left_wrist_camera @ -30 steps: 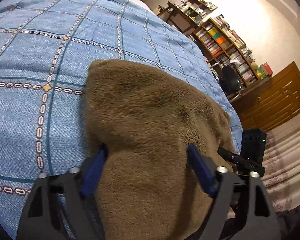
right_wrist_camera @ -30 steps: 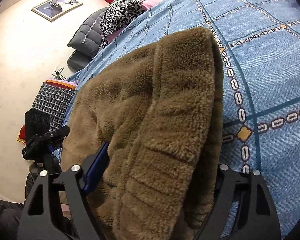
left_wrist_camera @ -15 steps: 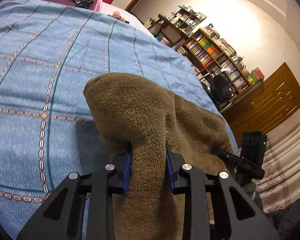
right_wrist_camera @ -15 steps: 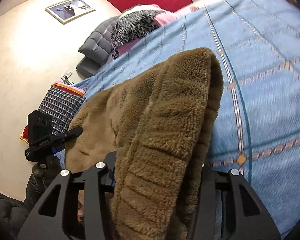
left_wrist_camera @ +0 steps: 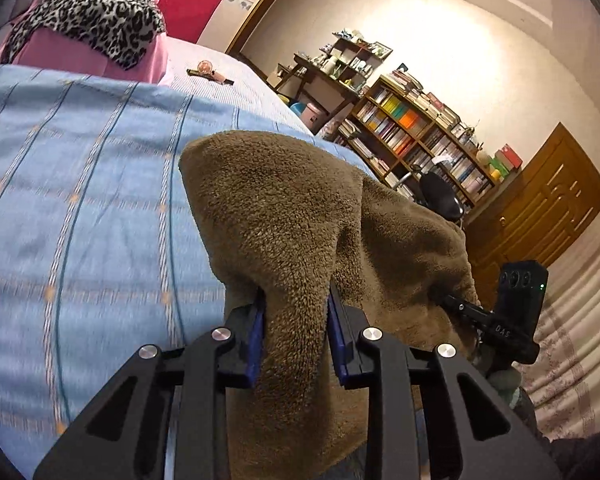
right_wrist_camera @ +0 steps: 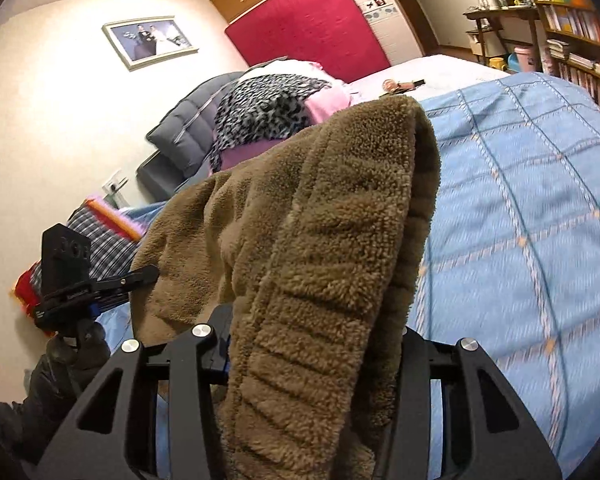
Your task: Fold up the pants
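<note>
Brown fleece pants [left_wrist_camera: 284, 216] hang raised over a blue patterned bedspread [left_wrist_camera: 80, 200]. My left gripper [left_wrist_camera: 296, 320] is shut on a pinched fold of the fleece, its blue pads pressing both sides. In the right wrist view the same pants [right_wrist_camera: 340, 220] drape up and away, with the ribbed waistband [right_wrist_camera: 320, 360] running between the jaws. My right gripper [right_wrist_camera: 316, 344] is shut on that thick waistband; the fabric hides its pads. Each view shows the other gripper at the far edge of the cloth: the right one [left_wrist_camera: 512, 312], the left one [right_wrist_camera: 84, 276].
A leopard-print cloth on a pink pillow [left_wrist_camera: 96, 20] lies at the head of the bed, with a red headboard [right_wrist_camera: 312, 28] behind. Bookshelves [left_wrist_camera: 420, 132] and a wooden cabinet [left_wrist_camera: 540, 216] stand along the wall. A plaid bundle [right_wrist_camera: 100, 236] sits by the bed's side.
Both grippers closed on the brown pants, then lifted them up off the bedspread. The room beyond the bed has come into view as both hands rose.
</note>
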`<act>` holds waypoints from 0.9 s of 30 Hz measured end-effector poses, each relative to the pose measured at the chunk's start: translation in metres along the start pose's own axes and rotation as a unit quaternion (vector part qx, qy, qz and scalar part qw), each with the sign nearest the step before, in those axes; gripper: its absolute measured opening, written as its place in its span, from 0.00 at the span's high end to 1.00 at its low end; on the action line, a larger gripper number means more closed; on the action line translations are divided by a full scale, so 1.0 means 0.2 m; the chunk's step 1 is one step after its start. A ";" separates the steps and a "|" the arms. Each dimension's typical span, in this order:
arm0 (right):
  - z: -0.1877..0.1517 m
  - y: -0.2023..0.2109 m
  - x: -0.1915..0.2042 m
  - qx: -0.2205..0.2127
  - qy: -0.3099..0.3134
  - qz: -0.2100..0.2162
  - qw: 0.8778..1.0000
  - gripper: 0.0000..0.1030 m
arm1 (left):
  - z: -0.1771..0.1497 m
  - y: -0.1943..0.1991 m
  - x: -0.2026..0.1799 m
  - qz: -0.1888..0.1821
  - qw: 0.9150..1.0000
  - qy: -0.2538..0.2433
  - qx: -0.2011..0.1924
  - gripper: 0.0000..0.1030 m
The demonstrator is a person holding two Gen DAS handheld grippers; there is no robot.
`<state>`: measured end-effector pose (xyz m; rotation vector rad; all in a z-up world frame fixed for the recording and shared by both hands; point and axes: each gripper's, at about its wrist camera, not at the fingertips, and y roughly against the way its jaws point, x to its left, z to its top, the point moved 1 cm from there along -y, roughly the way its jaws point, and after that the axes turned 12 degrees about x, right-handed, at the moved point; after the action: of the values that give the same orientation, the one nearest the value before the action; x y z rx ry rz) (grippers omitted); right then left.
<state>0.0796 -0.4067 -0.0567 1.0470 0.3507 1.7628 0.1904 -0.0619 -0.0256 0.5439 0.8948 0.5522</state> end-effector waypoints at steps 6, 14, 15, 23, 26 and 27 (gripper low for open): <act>0.24 -0.18 -0.23 0.005 -0.005 -0.012 1.000 0.56 | 0.28 -0.23 0.09 0.002 1.000 0.002 0.001 0.74; 0.30 -0.48 -0.49 0.054 -0.027 -0.057 0.997 0.54 | 0.36 -0.55 0.33 0.038 0.998 0.040 0.021 0.74; 0.30 -0.49 -0.52 0.057 -0.037 -0.059 0.996 0.49 | 0.36 -0.57 0.35 0.040 0.998 0.041 0.023 0.73; 0.25 -0.36 -0.57 0.013 -0.074 -0.101 0.992 0.30 | 0.34 -0.58 0.22 0.147 0.989 -0.028 0.011 0.63; 0.24 -0.26 -0.51 -0.021 -0.079 -0.144 0.986 0.30 | 0.34 -0.55 0.11 0.185 0.981 -0.057 -0.009 0.59; 0.24 -0.23 -0.47 -0.031 -0.070 -0.151 0.986 0.30 | 0.34 -0.55 0.08 0.183 0.981 -0.065 -0.012 0.59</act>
<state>0.1552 -0.4786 -0.1052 1.0099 0.3438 1.4141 0.2783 -0.1461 -0.0716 0.7208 0.6653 0.8502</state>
